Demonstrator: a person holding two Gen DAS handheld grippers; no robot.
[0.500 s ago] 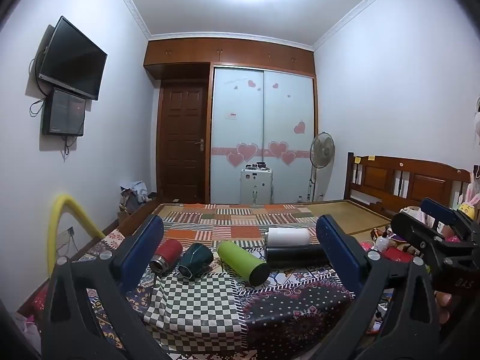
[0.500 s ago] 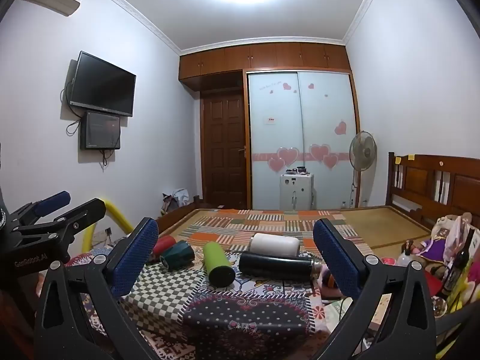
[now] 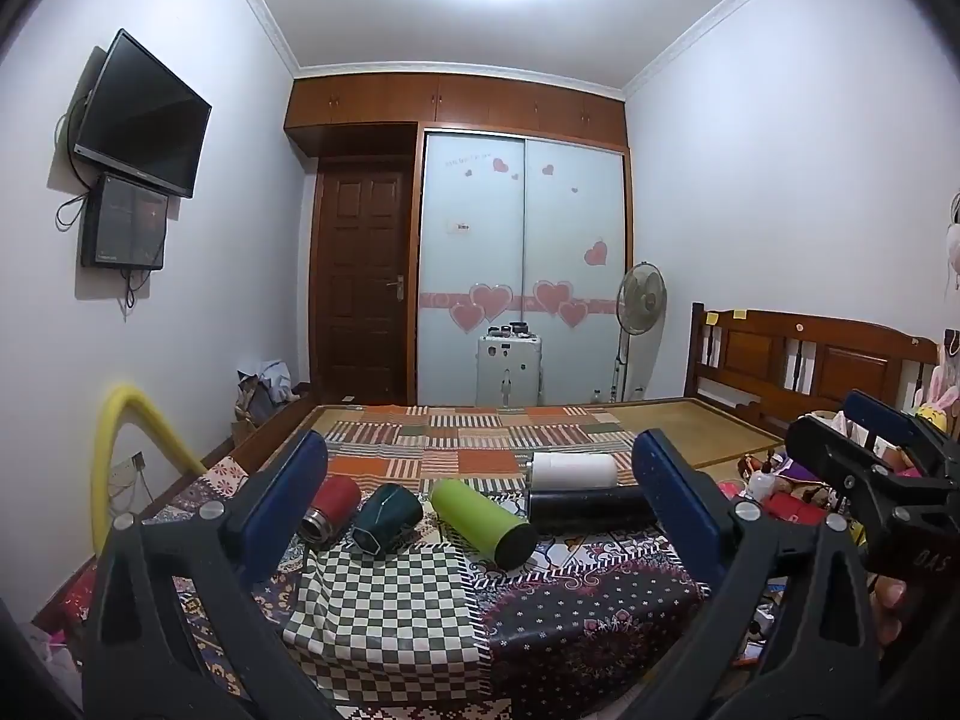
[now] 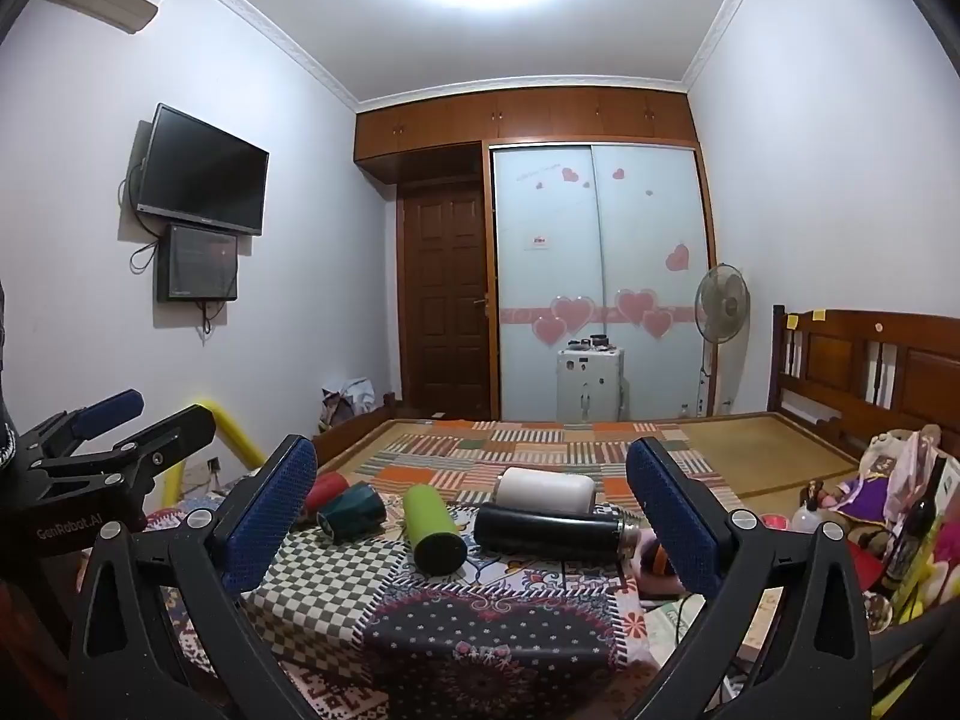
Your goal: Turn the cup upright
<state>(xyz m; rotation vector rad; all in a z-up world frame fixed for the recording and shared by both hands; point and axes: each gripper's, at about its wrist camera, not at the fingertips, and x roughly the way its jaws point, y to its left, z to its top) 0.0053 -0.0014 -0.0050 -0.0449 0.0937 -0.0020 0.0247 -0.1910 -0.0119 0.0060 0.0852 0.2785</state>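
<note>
Cups lie toppled ahead of both wide-open, empty grippers, left gripper nearer the dark green cup, its mouth pointing back toward us, right gripper facing the bottles.

Five drinking vessels lie on their sides in a rough row on a patterned cloth.

- Red metal tumbler, leftmost; steel-rimmed mouth faces the camera.
- Dark green faceted cup, just right of the red one, apparently touching it; hexagonal end faces the camera.
- Lime-green cylindrical bottle with black end, angled near-right.
- Black cylindrical flask, crosswise.
- White cylindrical cup, crosswise, directly behind the black flask.
</note>
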